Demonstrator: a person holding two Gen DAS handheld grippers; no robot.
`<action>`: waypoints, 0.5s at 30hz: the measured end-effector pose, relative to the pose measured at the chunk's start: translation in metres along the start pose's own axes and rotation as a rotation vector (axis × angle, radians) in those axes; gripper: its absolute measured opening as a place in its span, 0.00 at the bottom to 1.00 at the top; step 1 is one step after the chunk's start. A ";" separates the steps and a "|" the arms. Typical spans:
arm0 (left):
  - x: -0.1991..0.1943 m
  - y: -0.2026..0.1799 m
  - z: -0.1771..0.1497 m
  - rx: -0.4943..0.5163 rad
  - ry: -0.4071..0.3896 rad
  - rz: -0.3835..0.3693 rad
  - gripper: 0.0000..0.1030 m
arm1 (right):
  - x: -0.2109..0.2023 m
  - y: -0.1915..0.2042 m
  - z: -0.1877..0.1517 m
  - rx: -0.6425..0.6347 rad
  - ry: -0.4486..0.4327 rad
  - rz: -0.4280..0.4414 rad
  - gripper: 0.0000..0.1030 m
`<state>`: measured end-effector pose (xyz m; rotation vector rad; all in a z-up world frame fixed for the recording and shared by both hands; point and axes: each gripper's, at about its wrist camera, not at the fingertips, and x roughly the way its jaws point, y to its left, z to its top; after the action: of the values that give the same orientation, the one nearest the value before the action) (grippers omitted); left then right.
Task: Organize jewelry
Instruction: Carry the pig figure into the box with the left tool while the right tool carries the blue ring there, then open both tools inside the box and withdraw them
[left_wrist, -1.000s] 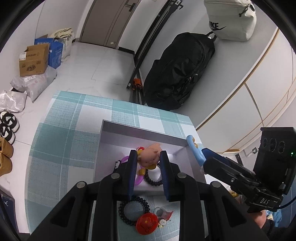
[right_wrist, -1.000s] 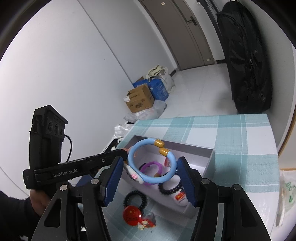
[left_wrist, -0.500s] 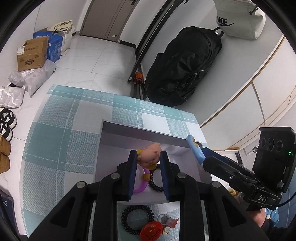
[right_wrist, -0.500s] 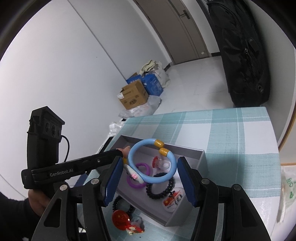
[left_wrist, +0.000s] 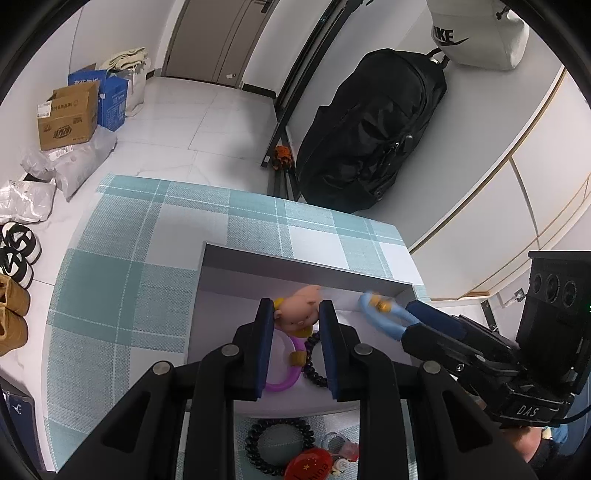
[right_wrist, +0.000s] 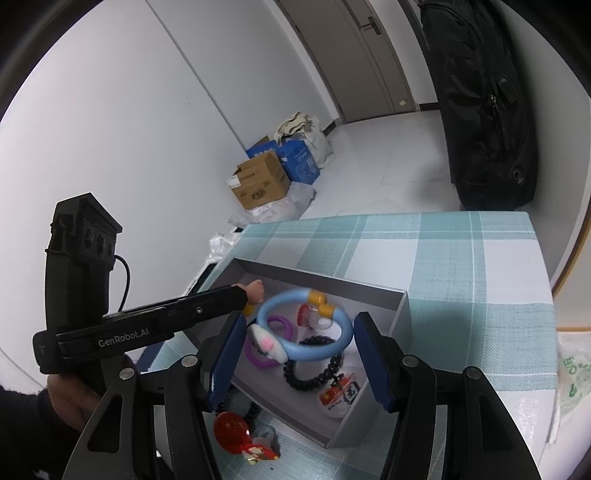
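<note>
Over the grey box on the desk, my left tongs pinch the pig charm. My right tongs clamp the blue bracelet so I can drop both inside.

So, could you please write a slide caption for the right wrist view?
Right gripper holding a light-blue bangle above the grey box, with the left gripper alongside carrying a pig charm.
</note>
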<state>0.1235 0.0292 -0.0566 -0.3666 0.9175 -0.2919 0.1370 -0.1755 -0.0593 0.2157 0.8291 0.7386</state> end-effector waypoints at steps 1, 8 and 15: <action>0.002 0.001 0.000 -0.009 0.016 -0.015 0.19 | 0.001 0.000 0.000 0.001 0.005 -0.002 0.58; -0.006 -0.001 0.001 -0.013 0.010 -0.047 0.54 | -0.005 0.006 -0.001 -0.024 -0.019 -0.030 0.70; -0.016 -0.007 -0.006 0.020 -0.032 -0.024 0.62 | -0.015 0.007 -0.004 -0.025 -0.053 -0.052 0.77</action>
<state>0.1085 0.0279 -0.0454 -0.3628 0.8784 -0.3161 0.1241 -0.1814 -0.0497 0.1901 0.7726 0.6912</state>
